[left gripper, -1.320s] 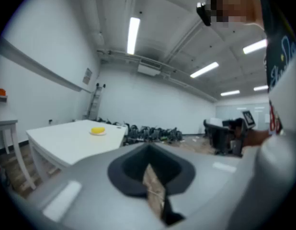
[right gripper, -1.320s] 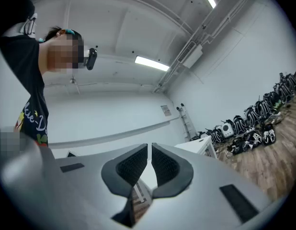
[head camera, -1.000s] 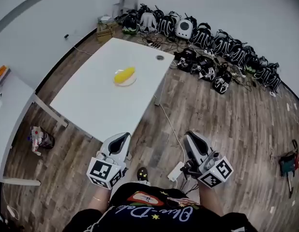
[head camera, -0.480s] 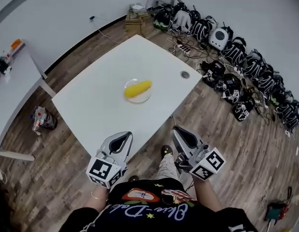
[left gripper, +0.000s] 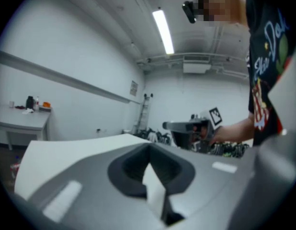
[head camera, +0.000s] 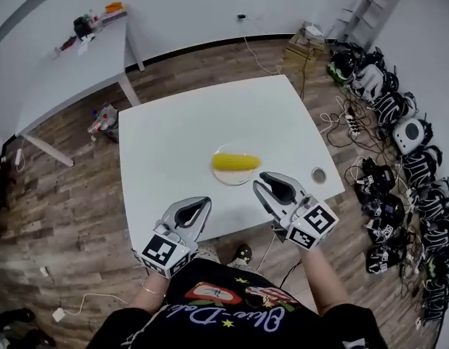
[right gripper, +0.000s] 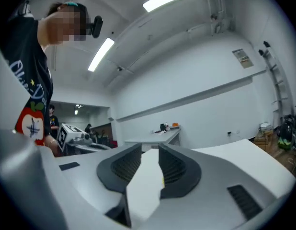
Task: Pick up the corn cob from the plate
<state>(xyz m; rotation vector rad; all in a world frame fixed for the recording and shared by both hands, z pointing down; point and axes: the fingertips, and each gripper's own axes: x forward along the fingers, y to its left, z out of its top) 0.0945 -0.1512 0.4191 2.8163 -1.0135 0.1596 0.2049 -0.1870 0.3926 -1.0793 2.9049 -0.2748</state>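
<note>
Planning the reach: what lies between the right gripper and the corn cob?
Head view: only the plate's rim and bare table separate the right gripper, jaws just opening with nothing between them, from the corn cob.

The corn cob lies on the plate on the table, just ahead of the fingertips of the right gripper, whose empty jaws have just been opening, and ahead-right of those of the left gripper, with a second table far beyond them to the left.
</note>
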